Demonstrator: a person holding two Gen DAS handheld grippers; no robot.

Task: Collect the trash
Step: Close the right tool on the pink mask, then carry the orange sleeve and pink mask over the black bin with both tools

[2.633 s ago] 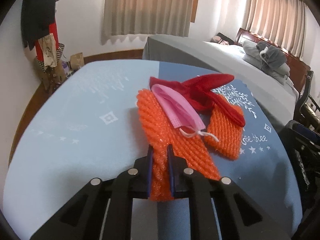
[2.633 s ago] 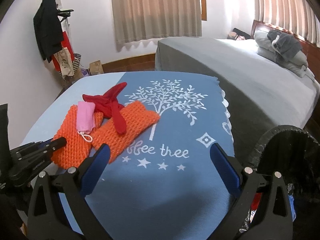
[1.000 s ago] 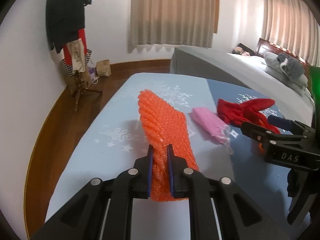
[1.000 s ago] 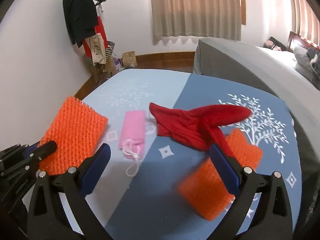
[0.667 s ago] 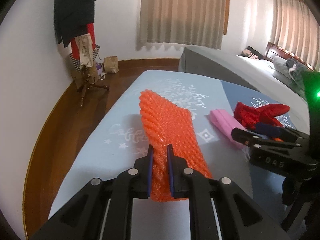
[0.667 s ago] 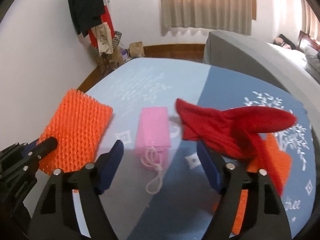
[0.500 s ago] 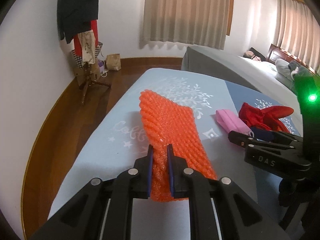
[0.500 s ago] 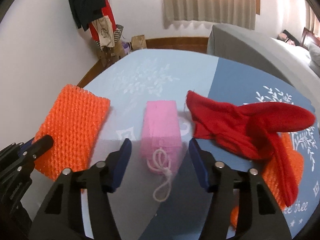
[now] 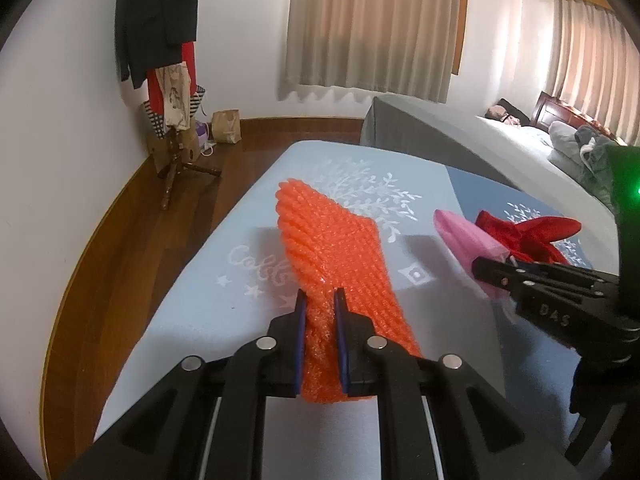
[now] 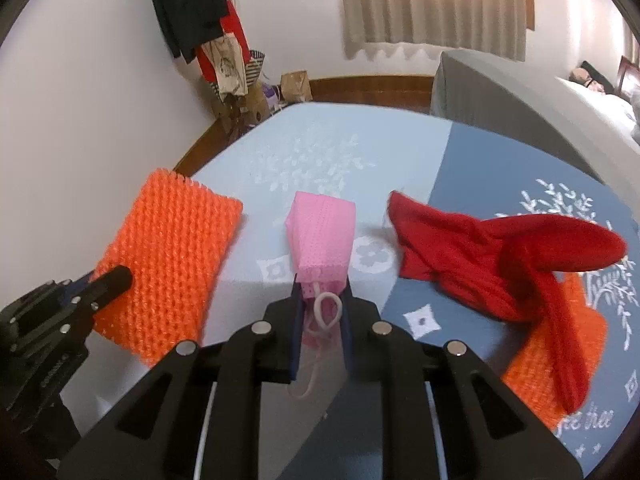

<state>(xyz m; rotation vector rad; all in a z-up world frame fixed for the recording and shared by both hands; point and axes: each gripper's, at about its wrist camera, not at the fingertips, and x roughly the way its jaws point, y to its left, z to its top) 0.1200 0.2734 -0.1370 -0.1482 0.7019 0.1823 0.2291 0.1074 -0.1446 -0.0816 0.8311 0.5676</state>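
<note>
My left gripper (image 9: 319, 296) is shut on the near end of an orange foam net (image 9: 332, 248), which sticks out ahead over the light-blue side of the table. In the right wrist view that net (image 10: 168, 248) is at the left, with the left gripper (image 10: 116, 276) at its near edge. My right gripper (image 10: 320, 284) is shut on the near end of a pink face mask (image 10: 322, 236), its white ear loop (image 10: 326, 312) between the pads. In the left wrist view the mask (image 9: 460, 236) shows at the right gripper's tip (image 9: 480, 268).
A red cloth (image 10: 480, 248) lies right of the mask, draped over a second orange net (image 10: 560, 360). The blue patterned tablecloth (image 10: 320, 152) covers the table. A grey bed (image 10: 500, 92) stands behind, and a coat stand (image 9: 168, 80) by the left wall.
The right gripper swung left from the second orange net to the pink mask and closed on its near end. The left gripper kept its hold on the orange net.
</note>
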